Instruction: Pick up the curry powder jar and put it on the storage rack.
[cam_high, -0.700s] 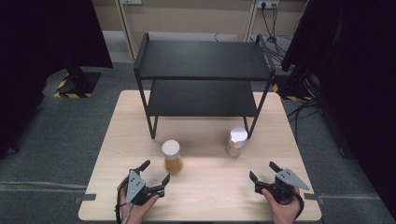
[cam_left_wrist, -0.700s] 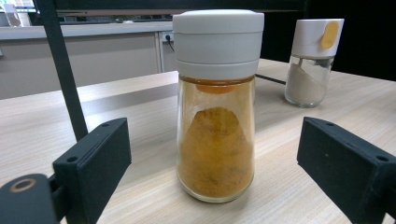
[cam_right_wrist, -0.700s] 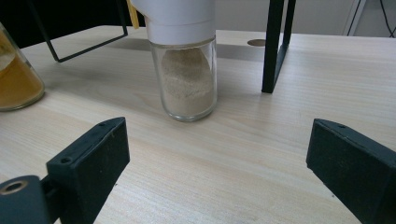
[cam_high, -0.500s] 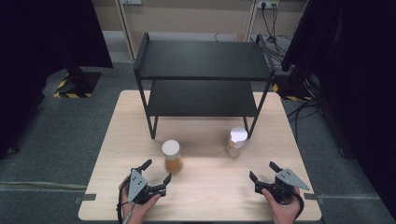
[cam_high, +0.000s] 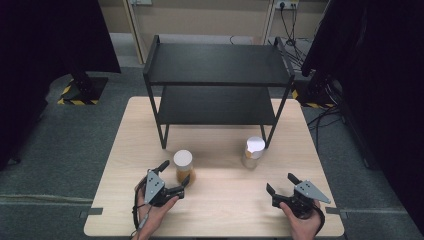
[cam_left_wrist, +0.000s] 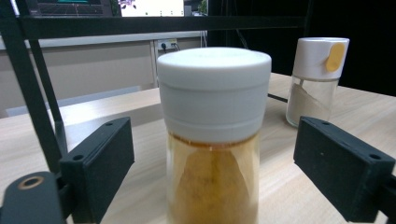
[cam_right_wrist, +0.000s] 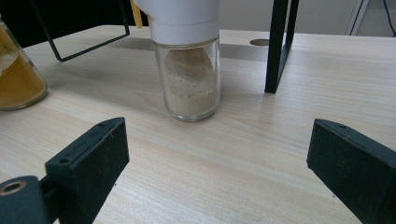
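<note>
grip on the amber jar, taken low and square

jaws of the left gripper (cam_high: 174, 179) stand wide apart on either side of the glass jar of orange-yellow powder with a broad white screw lid (cam_high: 183, 166), and nothing is held yet. in the left gripper view the jar (cam_left_wrist: 213, 140) stands upright between the two black pads, clear of both, with a gap on each side. it rests on the pale wooden table (cam_high: 225, 220), in front of the left leg of the black two-tier metal shelf rack (cam_high: 217, 62).

as i judge it, the step in hand is closing on this jar. to do it well, the gripper should ease forward a little more so the pads flank the widest part of the glass, below the lid rather than on it, since the lid overhangs the body and could let the jar slip down. keeping the gap even on both sides before closing should stop one pad from nudging the jar over first. the close itself is best slow, as smooth glass and a tall shape make tipping likely.

the right gripper (cam_high: 283, 184) is also fully open and empty, near the table's front edge. it faces the smaller clear glass shaker of pale beige powder with a white cap and yellow tab (cam_high: 253, 152), which stands well ahead of its jaws, just beside the rack's right front leg (cam_right_wrist: 279, 46). that leg leaves little room on that side, so its approach wants care.
</note>
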